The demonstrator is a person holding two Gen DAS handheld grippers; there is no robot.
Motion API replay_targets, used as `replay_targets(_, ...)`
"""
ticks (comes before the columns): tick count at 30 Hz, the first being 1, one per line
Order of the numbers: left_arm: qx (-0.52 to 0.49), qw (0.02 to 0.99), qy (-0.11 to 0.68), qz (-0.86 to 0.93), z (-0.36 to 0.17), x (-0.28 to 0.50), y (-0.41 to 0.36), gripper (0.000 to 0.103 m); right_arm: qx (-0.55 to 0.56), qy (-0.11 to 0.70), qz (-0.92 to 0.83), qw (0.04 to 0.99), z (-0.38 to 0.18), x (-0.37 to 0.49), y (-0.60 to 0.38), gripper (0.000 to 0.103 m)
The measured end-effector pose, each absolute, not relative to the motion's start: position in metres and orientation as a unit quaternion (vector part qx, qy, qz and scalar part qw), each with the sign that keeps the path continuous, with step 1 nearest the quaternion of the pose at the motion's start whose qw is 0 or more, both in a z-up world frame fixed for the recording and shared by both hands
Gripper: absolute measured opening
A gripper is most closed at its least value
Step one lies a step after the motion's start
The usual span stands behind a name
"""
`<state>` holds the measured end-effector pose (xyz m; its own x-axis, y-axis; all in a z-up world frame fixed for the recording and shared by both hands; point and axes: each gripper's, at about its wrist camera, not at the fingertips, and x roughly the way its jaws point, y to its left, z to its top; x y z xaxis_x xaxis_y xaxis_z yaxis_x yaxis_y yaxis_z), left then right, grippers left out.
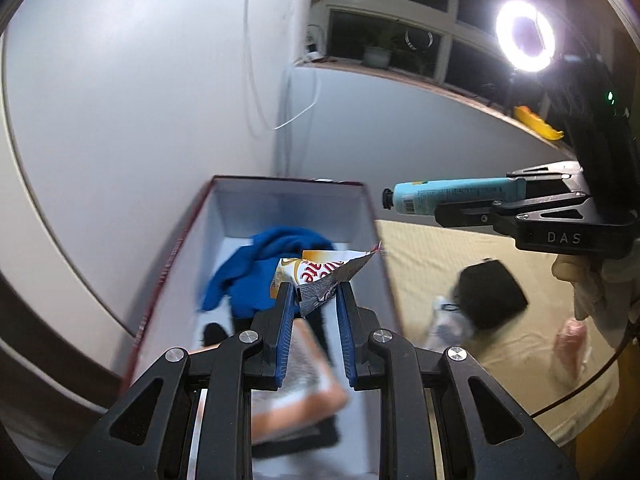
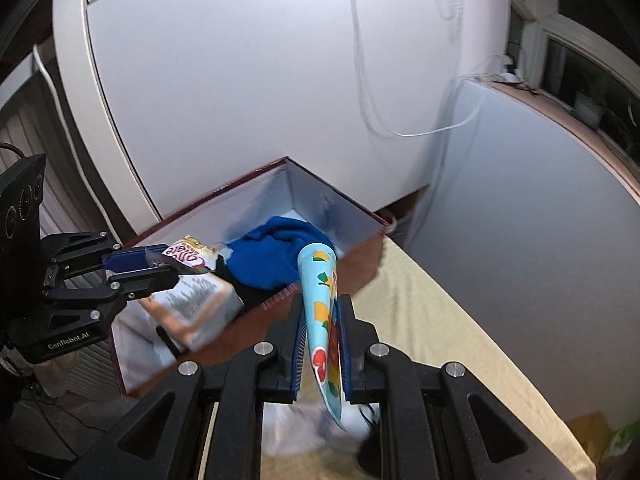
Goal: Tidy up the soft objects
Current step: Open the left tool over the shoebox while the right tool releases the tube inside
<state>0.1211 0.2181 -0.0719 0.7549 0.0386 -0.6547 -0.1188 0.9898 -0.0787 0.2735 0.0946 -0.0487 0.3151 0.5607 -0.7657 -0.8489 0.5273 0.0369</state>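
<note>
With the left hand-held gripper (image 1: pixel 312 300) clamped on a snack packet (image 1: pixel 320 276) over the box (image 1: pixel 168 264) at frame centre and the right hand-held gripper (image 2: pixel 322 320) clamped on a blue tube (image 2: pixel 320 280), depositing is in hand; releasing inside comes next.

Box (image 1: pixel 372 216) top open; blue cloth (image 1: pixel 256 272) inside.

1. A lit ring light (image 1: pixel 525 35) glows at about two o'clock in the left wrist view.
2. A dark window (image 1: pixel 394 4) with a pale frame fills twelve to one o'clock there.
3. A small potted plant (image 1: pixel 376 53) stands on the sill below that window.
4. A yellow object (image 1: pixel 537 121) lies on the sill at three o'clock.
5. White cords (image 2: pixel 400 96) hang in loops down the pale wall (image 2: pixel 248 80), near one o'clock in the right wrist view.
</note>
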Motion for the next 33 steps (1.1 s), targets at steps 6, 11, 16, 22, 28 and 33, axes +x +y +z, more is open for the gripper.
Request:
replay_targets(6,-0.057,0.928,0.363,0.055,-0.083,0.136,0.234,0.02,-0.22,0.389,0.45,0.773,-0.069,0.277,0.146,0.013)
replay_targets(11,-0.049,0.925,0.372,0.062,-0.088,0.144,0.24,0.02,-0.227,0.403,0.445,0.766,-0.087,0.286,0.175,0.013)
replay_targets(16,-0.047,0.924,0.373,0.072,-0.09,0.145,0.244,0.02,-0.224,0.414,0.443,0.763,-0.098,0.293,0.189,0.013)
replay_targets(22,-0.052,0.922,0.373,0.087,-0.089,0.144,0.248,0.025,-0.227,0.406,0.429,0.774,-0.096,0.297,0.194,0.017)
replay_targets(28,-0.054,0.924,0.368,0.091,-0.088,0.139,0.249,0.03,-0.215,0.384,0.429,0.789,-0.078,0.294,0.191,0.052)
replay_targets(33,-0.058,0.926,0.362,0.092,-0.081,0.131,0.248,0.03,-0.206,0.38,0.429,0.793,-0.067,0.289,0.182,0.053)
